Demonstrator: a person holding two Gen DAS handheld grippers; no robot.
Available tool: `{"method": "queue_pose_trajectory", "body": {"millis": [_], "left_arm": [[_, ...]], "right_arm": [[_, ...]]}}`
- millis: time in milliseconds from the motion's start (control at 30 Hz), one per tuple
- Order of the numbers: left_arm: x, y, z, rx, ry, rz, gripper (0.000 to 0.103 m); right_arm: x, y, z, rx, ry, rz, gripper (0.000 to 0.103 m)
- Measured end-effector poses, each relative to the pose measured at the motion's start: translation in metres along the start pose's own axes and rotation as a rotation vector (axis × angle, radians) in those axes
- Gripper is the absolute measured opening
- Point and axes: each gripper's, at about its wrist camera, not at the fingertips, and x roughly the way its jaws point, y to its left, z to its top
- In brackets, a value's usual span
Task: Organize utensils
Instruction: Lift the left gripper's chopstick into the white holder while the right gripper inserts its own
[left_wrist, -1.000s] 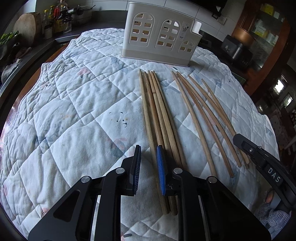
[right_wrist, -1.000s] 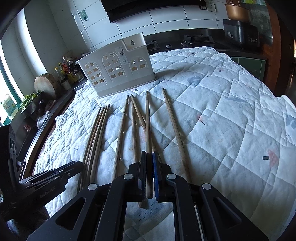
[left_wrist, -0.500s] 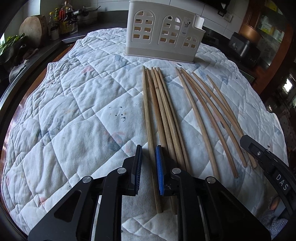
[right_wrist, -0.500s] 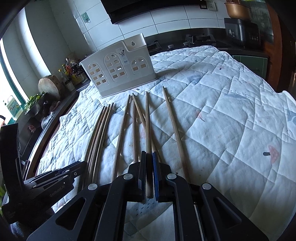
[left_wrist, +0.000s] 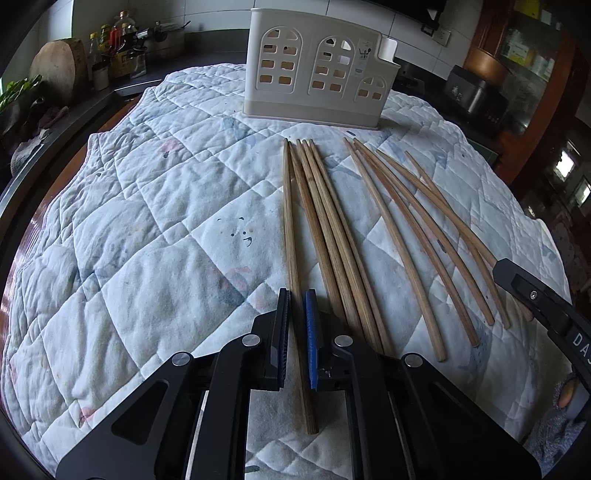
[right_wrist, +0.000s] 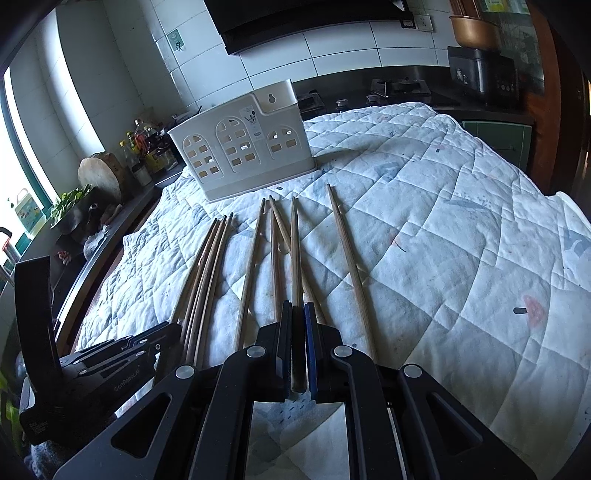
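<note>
Both grippers gripped wooden chopsticks lying on the quilted cloth before the white utensil holder. The left gripper had just closed on the leftmost chopstick; the right gripper was clamped on another chopstick. The sticks appeared light, rigid and smooth; a hold near the thick end seemed liable to pivot.

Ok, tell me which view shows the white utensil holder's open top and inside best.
The right wrist view: it looks down on the white utensil holder, showing its open rim, part of the inner wall and the hanging tab with a keyhole. The left wrist view shows only the holder's arched, perforated front face; its top and inside are out of sight.
</note>
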Motion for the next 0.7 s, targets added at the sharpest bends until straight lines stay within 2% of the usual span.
{"method": "queue_pose_trajectory", "body": {"millis": [100,200,433,700], "left_arm": [[-0.004,0.006,0.002,-0.015,0.005,-0.041,0.006],[-0.015,0.007,0.006,0.017,-0.015,-0.059,0.005],[-0.043,0.017,0.024,0.042,-0.109,-0.063,0.005],[-0.066,0.026,0.05,0.056,-0.189,-0.076,0.005]], "right_arm": [[-0.006,0.003,0.002,-0.013,-0.011,-0.006,0.007],[-0.011,0.006,0.008,-0.032,-0.025,-0.012,0.007],[-0.025,0.015,0.027,-0.084,-0.082,-0.03,0.007],[-0.035,0.024,0.055,-0.132,-0.118,-0.007,0.007]]}}
